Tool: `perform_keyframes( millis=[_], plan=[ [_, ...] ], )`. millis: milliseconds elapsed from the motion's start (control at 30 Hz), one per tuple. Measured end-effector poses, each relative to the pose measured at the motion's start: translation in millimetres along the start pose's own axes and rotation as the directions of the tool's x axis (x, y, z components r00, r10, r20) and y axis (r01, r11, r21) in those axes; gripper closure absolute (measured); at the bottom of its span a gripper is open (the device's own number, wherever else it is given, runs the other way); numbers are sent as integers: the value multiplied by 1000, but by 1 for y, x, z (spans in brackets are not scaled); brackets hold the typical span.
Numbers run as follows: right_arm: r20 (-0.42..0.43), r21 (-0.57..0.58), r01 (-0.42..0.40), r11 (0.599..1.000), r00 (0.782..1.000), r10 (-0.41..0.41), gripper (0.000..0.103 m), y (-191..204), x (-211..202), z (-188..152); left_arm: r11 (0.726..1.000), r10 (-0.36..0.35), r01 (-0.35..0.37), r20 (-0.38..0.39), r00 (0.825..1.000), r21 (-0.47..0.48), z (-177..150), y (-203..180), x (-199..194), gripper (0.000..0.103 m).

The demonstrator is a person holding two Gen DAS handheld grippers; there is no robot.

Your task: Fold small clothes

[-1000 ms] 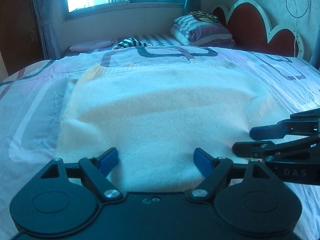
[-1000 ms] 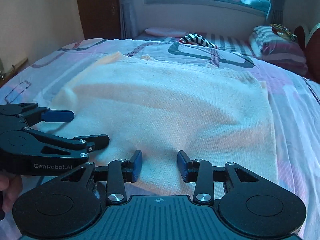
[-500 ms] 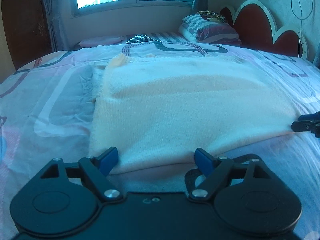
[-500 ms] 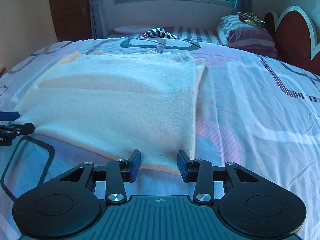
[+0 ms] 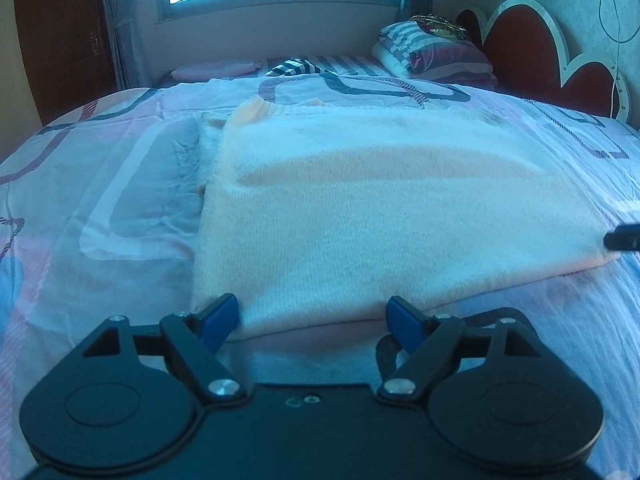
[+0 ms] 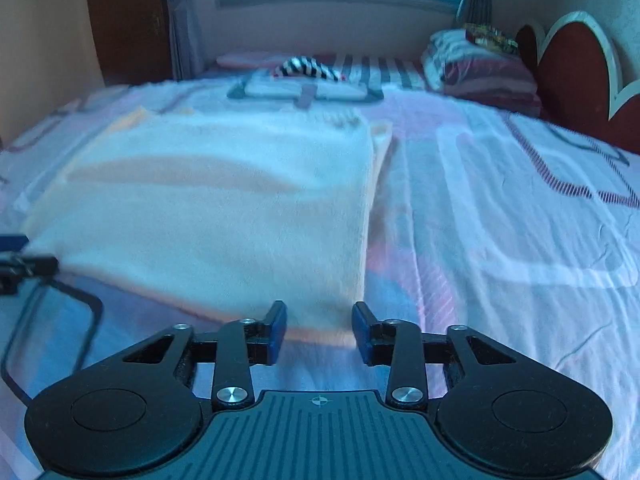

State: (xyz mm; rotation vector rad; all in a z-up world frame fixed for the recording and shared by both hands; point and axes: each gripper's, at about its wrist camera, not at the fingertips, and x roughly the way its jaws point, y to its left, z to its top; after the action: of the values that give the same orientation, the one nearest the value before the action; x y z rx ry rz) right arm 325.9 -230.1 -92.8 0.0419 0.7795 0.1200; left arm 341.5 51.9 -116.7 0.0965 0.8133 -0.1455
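A cream knitted garment (image 5: 380, 208) lies flat and folded on the patterned bedsheet (image 5: 120, 208). My left gripper (image 5: 312, 316) stands open and wide at the garment's near left corner, with the hem between its blue pads. My right gripper (image 6: 320, 322) is at the near right corner of the garment (image 6: 224, 208). Its jaws are closing, the corner's edge lies in the gap, and the pads do not press on it. Each gripper's tip shows at the frame edge of the other view: right gripper (image 5: 624, 236), left gripper (image 6: 16, 256).
Striped pillows (image 5: 436, 56) are stacked at the far right by a red scalloped headboard (image 5: 540, 52). A black-and-white striped cloth (image 5: 296, 68) lies at the far end of the bed. Bare sheet (image 6: 500, 220) spreads to the right of the garment.
Both grippers have slid apart along the near hem, the left one to the left corner and the right one to the right corner. The right jaws have narrowed slightly.
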Motion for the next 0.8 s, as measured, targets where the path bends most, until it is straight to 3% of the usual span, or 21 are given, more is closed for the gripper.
perform_keyframes(
  millis=[33,100,433,533,600,700,800],
  plan=[
    [4,0,-9,1000,1000,9,75,1,1,0,1000,4,-4,1,1000,1,0,-1,0,22],
    [-73,-14,8,1000,997,-9,90,4,18,-3,1000,12,-12,2,1000,4,-1,-3,0,21],
    [-70,-23,12,1000,997,-13,91,2,22,-8,1000,22,-22,-17,1000,-6,-1,0,-4,22],
    [-52,26,2,1000,999,0,91,-3,8,-6,996,64,-66,-34,997,-63,-8,11,-15,23],
    [-16,60,-21,998,1000,22,91,-7,-5,-7,984,58,-63,-34,998,-166,-16,27,-25,31],
    [31,96,-42,994,999,39,91,-7,-17,-6,930,-49,52,20,999,-364,-26,45,-39,45],
    [72,112,-83,990,995,75,92,1,-23,1,818,-102,137,92,990,-559,-32,54,-43,50]
  ],
)
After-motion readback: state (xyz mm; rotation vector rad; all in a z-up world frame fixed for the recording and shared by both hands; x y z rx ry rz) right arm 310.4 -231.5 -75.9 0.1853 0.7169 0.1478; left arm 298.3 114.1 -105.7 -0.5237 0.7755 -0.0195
